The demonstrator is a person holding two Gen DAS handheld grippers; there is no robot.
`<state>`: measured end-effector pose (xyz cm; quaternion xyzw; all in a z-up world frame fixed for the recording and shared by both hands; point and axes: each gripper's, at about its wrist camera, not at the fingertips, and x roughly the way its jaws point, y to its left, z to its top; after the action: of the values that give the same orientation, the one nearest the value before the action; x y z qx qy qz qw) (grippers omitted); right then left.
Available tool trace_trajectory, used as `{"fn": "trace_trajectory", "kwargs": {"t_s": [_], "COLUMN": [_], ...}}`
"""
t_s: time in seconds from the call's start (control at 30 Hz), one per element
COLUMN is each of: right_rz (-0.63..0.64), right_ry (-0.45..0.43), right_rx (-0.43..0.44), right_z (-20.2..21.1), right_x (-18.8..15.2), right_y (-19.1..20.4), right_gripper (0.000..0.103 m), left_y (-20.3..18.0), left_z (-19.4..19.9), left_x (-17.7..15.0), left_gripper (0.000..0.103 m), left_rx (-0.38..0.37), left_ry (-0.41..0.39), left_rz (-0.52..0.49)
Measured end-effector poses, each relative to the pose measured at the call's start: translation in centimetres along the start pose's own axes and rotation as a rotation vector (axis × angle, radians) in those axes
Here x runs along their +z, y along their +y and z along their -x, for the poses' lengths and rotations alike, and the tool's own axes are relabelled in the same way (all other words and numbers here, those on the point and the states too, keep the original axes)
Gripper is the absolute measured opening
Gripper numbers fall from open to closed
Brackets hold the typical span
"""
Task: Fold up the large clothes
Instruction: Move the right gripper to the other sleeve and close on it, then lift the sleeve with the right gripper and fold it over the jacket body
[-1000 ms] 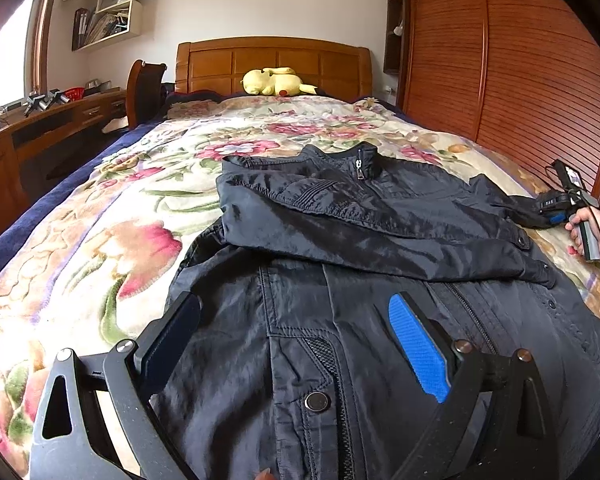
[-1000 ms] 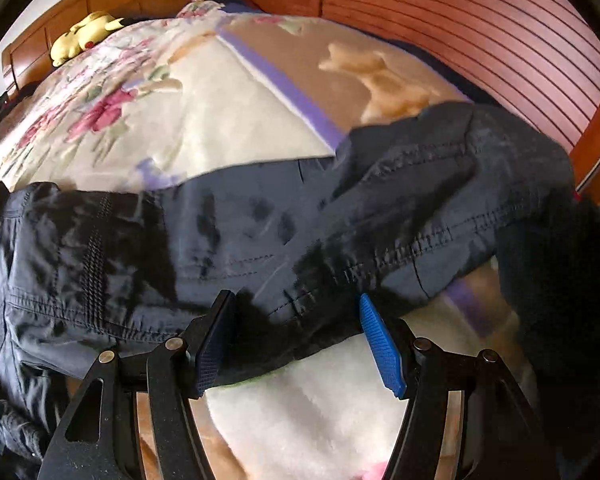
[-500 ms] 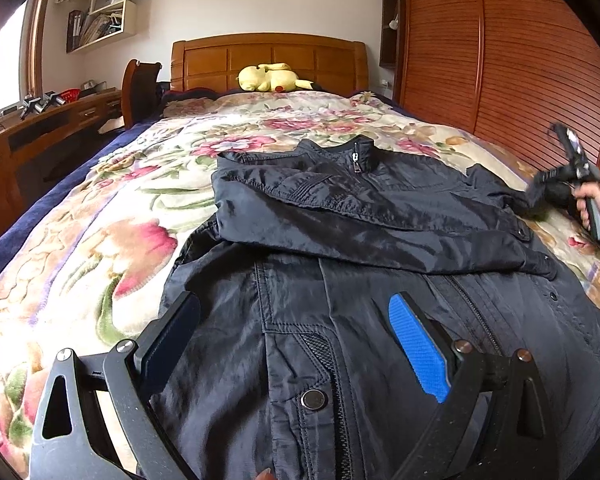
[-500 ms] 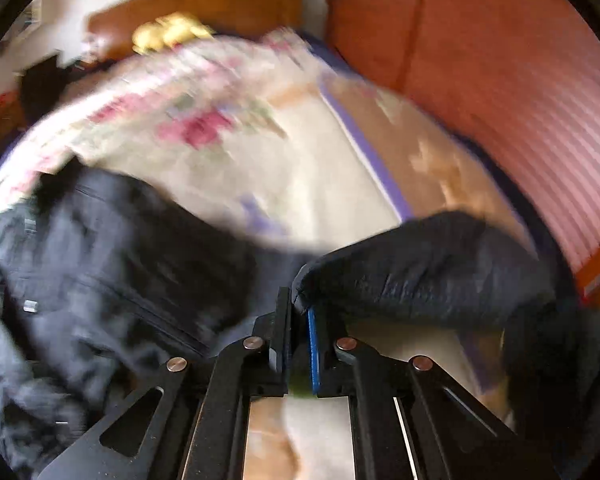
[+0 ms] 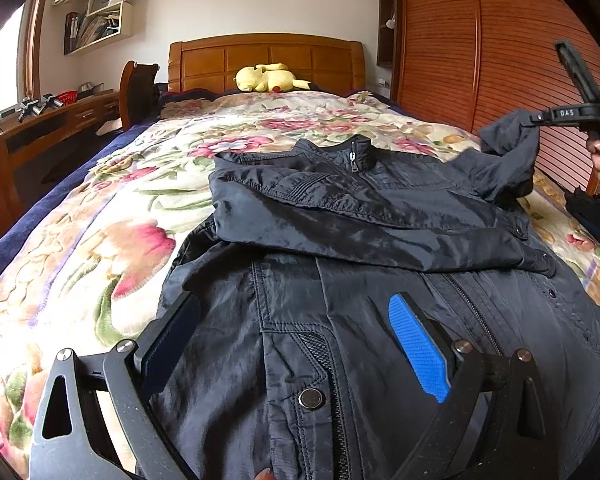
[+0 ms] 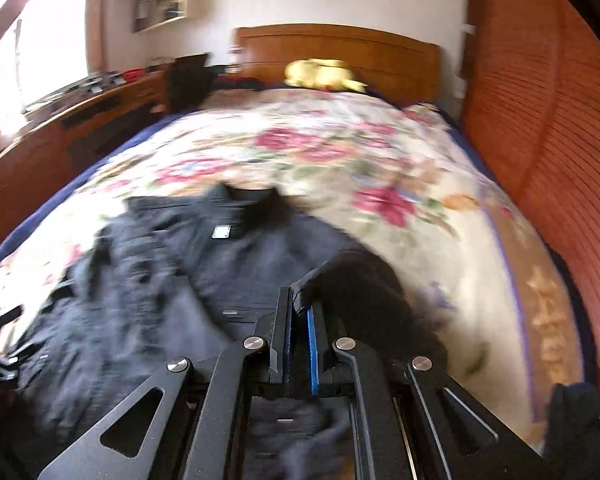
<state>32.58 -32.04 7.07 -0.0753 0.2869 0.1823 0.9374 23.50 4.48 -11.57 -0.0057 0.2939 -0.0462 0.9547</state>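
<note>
Black nylon jacket (image 5: 340,240) lies face up on the floral bedspread (image 5: 100,248), one sleeve already across the chest. White lettering "DAS" reads on the right gripper (image 6: 299,312), pressed together on the other sleeve's cuff (image 5: 508,140), raised off the bed. Left gripper (image 5: 296,336) hovers spread over the hem. One yellow plush toy (image 5: 270,78) sits against the headboard (image 5: 266,58).

Left gripper (image 5: 296,344) spread wide, angled downward; right gripper (image 6: 299,312) clamped, raised.
</note>
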Motion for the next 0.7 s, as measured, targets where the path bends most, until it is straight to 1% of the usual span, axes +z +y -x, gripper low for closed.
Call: {"fn": "trace_trajectory", "kwargs": {"t_s": [0.07, 0.13, 0.23, 0.27, 0.43, 0.5, 0.53, 0.67, 0.7], "right_rz": [0.030, 0.051, 0.068, 0.070, 0.060, 0.051, 0.044, 0.046, 0.050], "right_ry": [0.003, 0.017, 0.049, 0.058, 0.122, 0.145, 0.155, 0.155, 0.147], "right_rx": [0.034, 0.050, 0.054, 0.047, 0.018, 0.011, 0.020, 0.005, 0.002], "right_z": [0.5, 0.5, -0.5, -0.7, -1.7, -2.8, -3.1, -2.9, -2.7], "right_x": [-0.4, -0.6, -1.1, -1.2, -1.2, -0.9, -1.3, -1.9, -1.8], "right_y": [2.1, 3.6, 4.4, 4.1, 3.5, 4.4, 4.3, 4.4, 4.5], "right_gripper": [0.006, 0.006, 0.006, 0.007, 0.014, 0.016, 0.017, 0.028, 0.029], "left_y": [0.0, 0.0, 0.0, 0.0, 0.1, 0.0, 0.0, 0.0, 0.0], "left_z": [0.0, 0.1, 0.1, 0.1, 0.2, 0.2, 0.2, 0.2, 0.2], "left_x": [0.0, 0.0, 0.0, 0.0, 0.0, 0.0, 0.0, 0.0, -0.1], "left_gripper": [0.096, 0.096, 0.096, 0.096, 0.096, 0.096, 0.096, 0.096, 0.096], "left_rx": [0.000, 0.000, 0.000, 0.000, 0.000, 0.000, 0.000, 0.000, 0.001], "left_ry": [-0.001, -0.002, -0.002, -0.002, -0.001, -0.002, -0.002, 0.000, 0.000], "left_rz": [0.001, 0.003, 0.001, 0.000, 0.001, 0.001, 0.001, 0.000, -0.001]}}
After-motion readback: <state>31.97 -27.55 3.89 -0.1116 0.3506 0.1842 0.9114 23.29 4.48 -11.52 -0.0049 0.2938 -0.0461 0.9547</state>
